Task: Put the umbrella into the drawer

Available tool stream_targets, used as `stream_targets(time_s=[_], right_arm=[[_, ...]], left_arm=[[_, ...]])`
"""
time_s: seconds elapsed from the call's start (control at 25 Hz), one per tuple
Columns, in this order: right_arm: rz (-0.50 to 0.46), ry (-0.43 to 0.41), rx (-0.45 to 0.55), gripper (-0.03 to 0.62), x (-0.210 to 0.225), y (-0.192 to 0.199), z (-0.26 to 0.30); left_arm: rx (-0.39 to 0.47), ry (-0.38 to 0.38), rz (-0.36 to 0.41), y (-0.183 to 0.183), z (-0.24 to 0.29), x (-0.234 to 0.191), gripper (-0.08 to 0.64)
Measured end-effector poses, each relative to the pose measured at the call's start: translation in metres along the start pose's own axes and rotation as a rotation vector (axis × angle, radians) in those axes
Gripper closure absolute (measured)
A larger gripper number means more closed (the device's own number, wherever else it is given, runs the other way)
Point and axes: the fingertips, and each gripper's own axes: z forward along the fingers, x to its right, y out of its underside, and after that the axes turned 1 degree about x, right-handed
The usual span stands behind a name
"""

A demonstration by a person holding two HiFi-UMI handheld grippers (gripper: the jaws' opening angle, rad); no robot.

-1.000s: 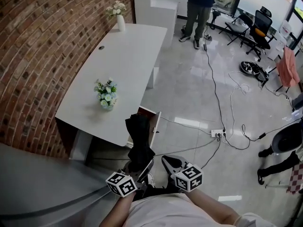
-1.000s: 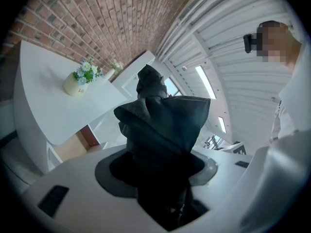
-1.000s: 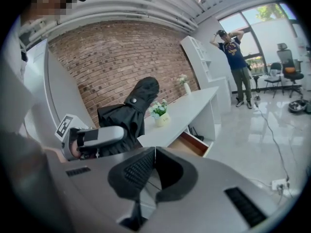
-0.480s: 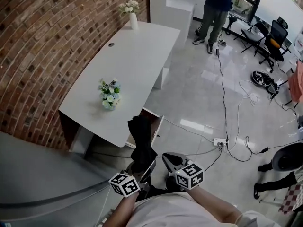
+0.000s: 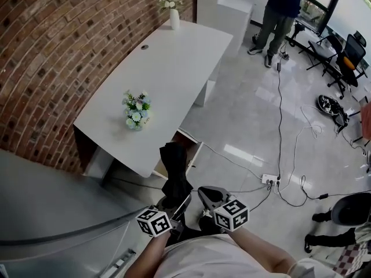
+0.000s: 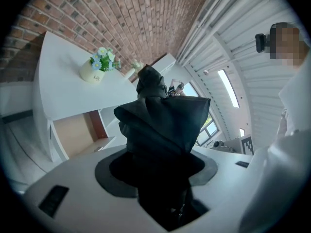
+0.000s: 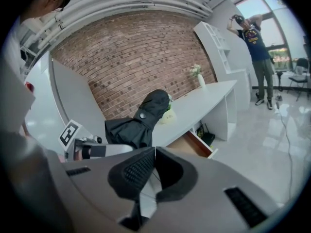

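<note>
A black folded umbrella (image 5: 174, 175) stands upright in my left gripper (image 5: 174, 205), whose jaws are shut on its lower part. In the left gripper view the umbrella (image 6: 160, 123) fills the middle and hides the gap between the pads. The drawer (image 5: 186, 153) hangs open under the near end of the white desk (image 5: 174, 74), just beyond the umbrella's top; its tan inside (image 6: 73, 132) shows on the left. My right gripper (image 5: 209, 194) is close beside the left one on the right. Its pads (image 7: 138, 171) meet at the tips with nothing between them. From there the umbrella (image 7: 141, 120) and the drawer (image 7: 194, 144) show ahead.
A pot of flowers (image 5: 135, 111) stands on the desk's near part and a white vase (image 5: 174, 17) at its far end. A brick wall (image 5: 64, 51) runs along the left. Cables and a power strip (image 5: 268, 179) lie on the floor at right. A person (image 5: 281, 10) stands far back.
Both grippers, with the umbrella in the left one, have come a little nearer to the desk and the open drawer. The grip on the umbrella is unchanged.
</note>
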Motion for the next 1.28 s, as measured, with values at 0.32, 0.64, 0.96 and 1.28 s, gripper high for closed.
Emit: stream_targets(time_s=[0.32, 0.64, 0.96, 1.28], right_arm=[[-0.028, -0.064, -0.049, 0.575, 0.016, 0.003, 0.001], [-0.069, -0.078, -0.088, 0.575, 0.042, 0.010, 0.008], [-0.091, -0.092, -0.131, 0.575, 0.064, 0.019, 0.021], [-0.113, -0.081, -0.187, 0.575, 0.094, 0.039, 0.033]], left_arm=[[0.020, -0.106, -0.062, 0.019, 0.016, -0.020, 0.318], [0.022, -0.189, -0.101, 0.042, 0.040, -0.041, 0.318], [0.005, -0.294, -0.163, 0.061, 0.064, -0.075, 0.318], [-0.011, -0.373, -0.209, 0.074, 0.093, -0.113, 0.318]])
